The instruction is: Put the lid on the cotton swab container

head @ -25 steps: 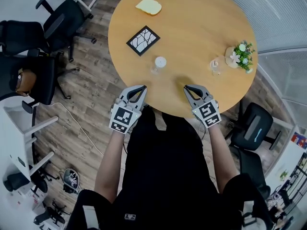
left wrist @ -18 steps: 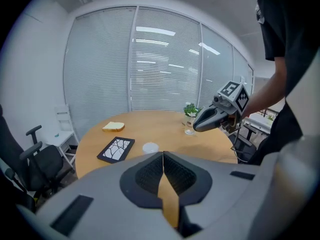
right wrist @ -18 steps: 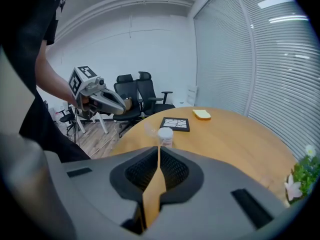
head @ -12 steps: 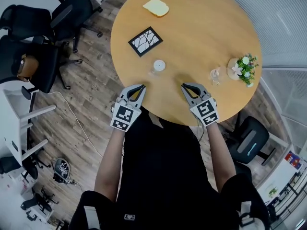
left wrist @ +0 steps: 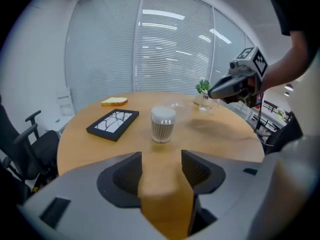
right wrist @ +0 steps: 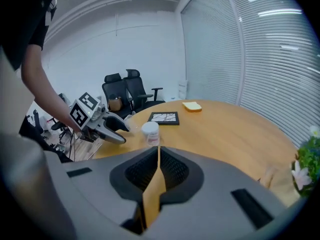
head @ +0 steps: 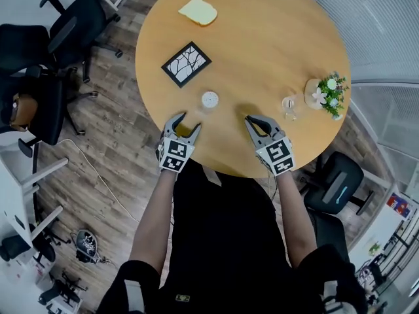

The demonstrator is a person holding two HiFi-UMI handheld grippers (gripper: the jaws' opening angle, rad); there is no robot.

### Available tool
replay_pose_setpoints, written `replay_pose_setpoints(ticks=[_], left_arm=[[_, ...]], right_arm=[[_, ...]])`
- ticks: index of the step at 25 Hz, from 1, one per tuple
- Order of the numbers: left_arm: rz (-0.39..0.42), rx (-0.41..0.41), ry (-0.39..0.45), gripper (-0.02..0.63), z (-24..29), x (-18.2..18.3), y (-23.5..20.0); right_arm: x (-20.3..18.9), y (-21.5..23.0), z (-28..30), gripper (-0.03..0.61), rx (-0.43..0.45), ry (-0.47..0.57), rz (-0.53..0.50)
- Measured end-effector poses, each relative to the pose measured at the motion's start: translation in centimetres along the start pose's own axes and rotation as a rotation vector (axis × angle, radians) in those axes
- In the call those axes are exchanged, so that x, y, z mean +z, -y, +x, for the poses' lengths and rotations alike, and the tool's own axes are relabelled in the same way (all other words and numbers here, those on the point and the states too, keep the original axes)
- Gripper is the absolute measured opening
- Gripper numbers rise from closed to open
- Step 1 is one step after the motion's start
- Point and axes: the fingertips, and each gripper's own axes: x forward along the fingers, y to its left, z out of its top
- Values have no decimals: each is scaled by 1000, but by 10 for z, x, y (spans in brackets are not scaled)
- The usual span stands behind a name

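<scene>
**Cotton swab container and two hand-held grippers at a round table**

The cotton swab container (head: 209, 100) stands upright on the round wooden table (head: 262, 38), near the person's edge, its top white. The left gripper (head: 186, 124) sits just short of it, not touching. Its jaws have just been opening and now stand wide, with only bare tabletop between them. The container appears straight ahead of that gap. The right gripper (head: 254, 122) hovers over the table edge to the right, its jaws pressed together on nothing. A small clear object (head: 289, 105), whose kind cannot be told, lies beside a potted plant (head: 327, 89). Beyond the container lie a black-framed picture (head: 186, 64) and a pale yellow slice (head: 198, 10).
</scene>
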Motion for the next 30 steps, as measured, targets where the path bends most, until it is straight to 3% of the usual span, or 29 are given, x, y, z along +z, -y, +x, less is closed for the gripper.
replay_pose_setpoints(ticks=[11,23,30], left_arm=[[200,-113,30,267,49,29,0],[211,-164,88,266,69,46,11],[235,-133,91,247,77,49,11]], right_arm=[[0,-1,30,11,-12,-17,18],[-9,-9,39,11,2,-33,35],[-18,-21,40,11,27,-47,40]])
